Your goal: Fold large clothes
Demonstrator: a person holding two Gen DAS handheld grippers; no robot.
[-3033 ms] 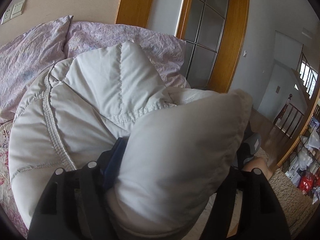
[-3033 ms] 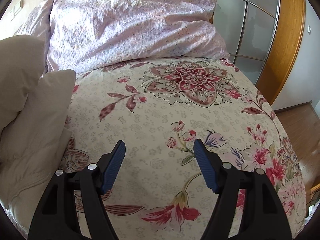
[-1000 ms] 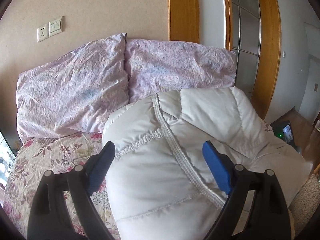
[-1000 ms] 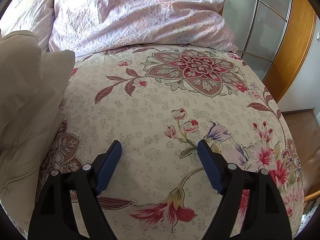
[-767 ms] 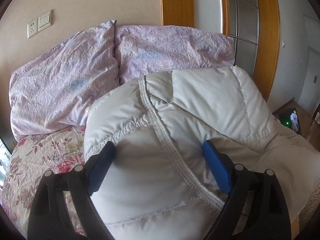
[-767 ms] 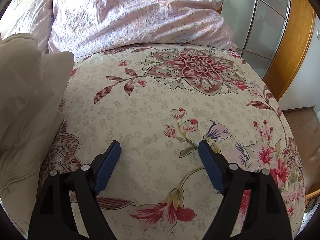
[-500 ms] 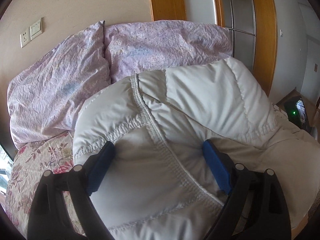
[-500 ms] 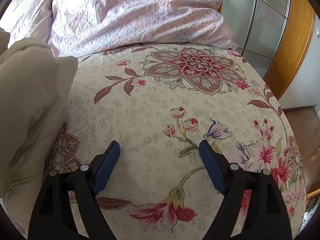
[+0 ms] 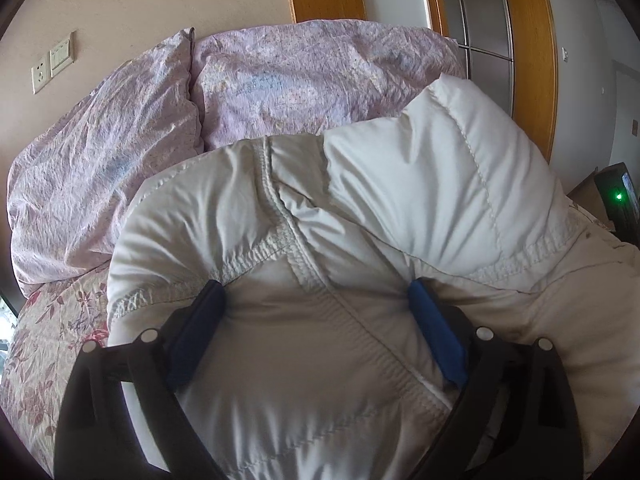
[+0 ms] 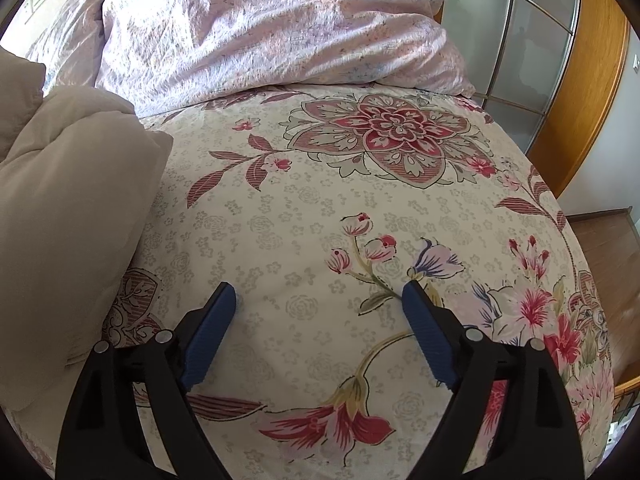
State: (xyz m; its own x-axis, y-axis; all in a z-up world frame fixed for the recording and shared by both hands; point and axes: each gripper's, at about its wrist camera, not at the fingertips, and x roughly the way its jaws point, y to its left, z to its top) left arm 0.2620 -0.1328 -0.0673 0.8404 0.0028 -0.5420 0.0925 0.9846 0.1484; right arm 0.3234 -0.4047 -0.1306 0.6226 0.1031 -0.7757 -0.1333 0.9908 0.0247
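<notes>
Left wrist: lilac pillows (image 9: 248,92) against wall; my left gripper (image 9: 316,300) spread wide, pressing into white puffer jacket (image 9: 360,240) on bed, probably flattening bulk, nothing pinched.

Right wrist: floral bedsheet (image 10: 360,208); my right gripper (image 10: 316,300) agape, empty, jacket at left.

Off-white quilted jacket (image 9: 360,208), pale stitched seams. Lilac pillows (image 9: 160,112) with faint speckled print. Cream bedsheet (image 10: 304,216) blooming with red and pink flowers, grey rosettes. Blue pads (image 10: 208,340) on black gripper frames. Orange-brown door frame (image 9: 532,40).
</notes>
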